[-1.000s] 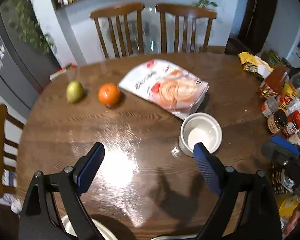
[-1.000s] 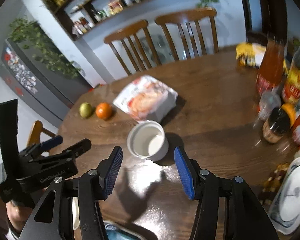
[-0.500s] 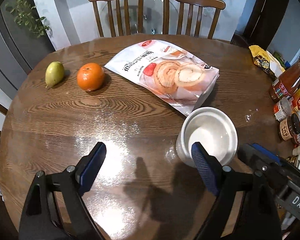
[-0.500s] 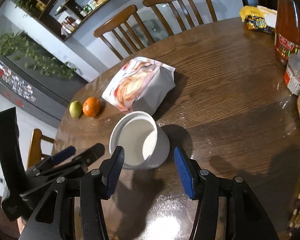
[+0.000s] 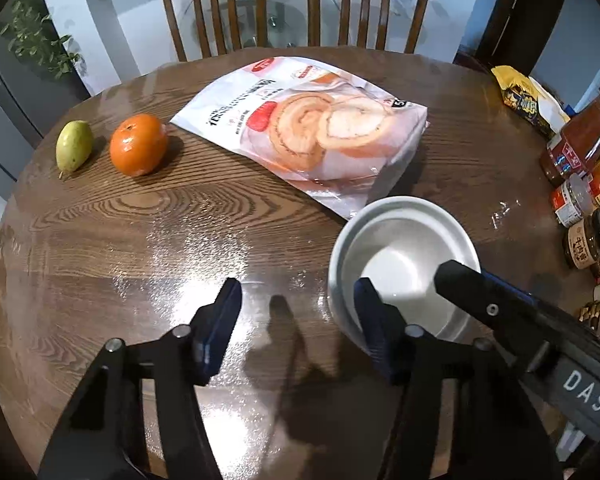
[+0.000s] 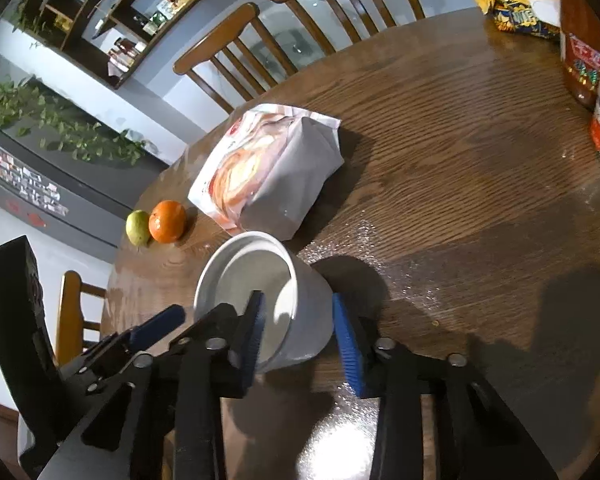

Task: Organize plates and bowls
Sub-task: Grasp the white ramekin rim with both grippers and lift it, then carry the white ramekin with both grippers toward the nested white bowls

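Now, bowl position: the white bowl stands upright on the table, near edge, just beside the snack bag.
Right hand-held gripper: jaws have just been closing to a narrow gap that straddles the bowl's right wall, one pad inside, one outside; whether the pads press yet, I cannot tell.
Left hand-held gripper: jaws have just been closing to a middling gap over bare table left of the bowl; its right finger sits at the bowl's outer left wall, holding nothing.
Risk, slip: glazed wall looks smooth, so a one-sided pinch may let the bowl tilt or slide out.
Risk, knock: the left finger could shove the bowl toward the bag.
Materials: bowl is thick, cylindrical, glossy; table is polished, grained, reflective wood; bag is soft crinkled plastic.
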